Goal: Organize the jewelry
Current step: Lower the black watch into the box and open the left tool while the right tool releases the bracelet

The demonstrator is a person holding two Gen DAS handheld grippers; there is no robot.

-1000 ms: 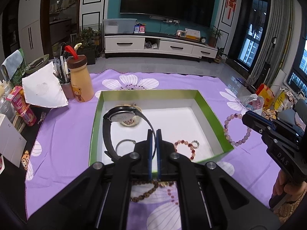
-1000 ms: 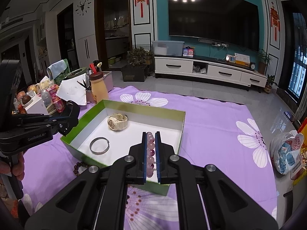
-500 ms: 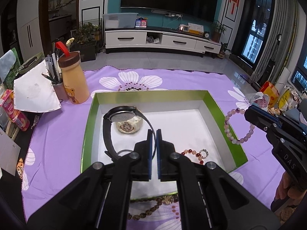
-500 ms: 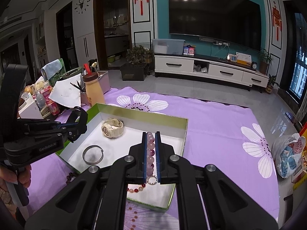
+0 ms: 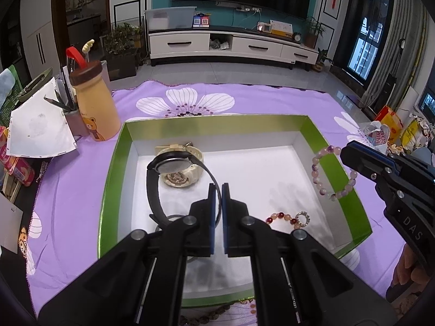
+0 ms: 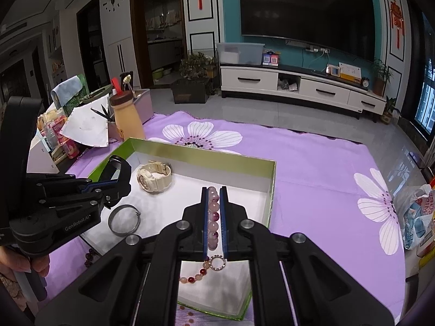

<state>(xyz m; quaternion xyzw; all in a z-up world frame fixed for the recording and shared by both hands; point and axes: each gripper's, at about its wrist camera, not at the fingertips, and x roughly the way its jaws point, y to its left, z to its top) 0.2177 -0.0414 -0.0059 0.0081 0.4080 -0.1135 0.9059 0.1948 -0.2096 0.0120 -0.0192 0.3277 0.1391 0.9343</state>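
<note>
Left wrist view: left gripper [image 5: 219, 190] pinches watch [image 5: 174, 174] over box [image 5: 114, 168].
Right gripper [image 6: 214, 198]: clamps bracelet [image 6: 213, 217] (above box).
Next: lower, release both.

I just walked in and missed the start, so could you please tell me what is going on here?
A person is sorting jewelry into a green box on a purple cloth. The left tongs are shut on a black watch, held over the box. The right tongs are shut on a pale bead bracelet above the box's right side. Already inside lie a cream watch, a bangle and a red bead bracelet.
</note>
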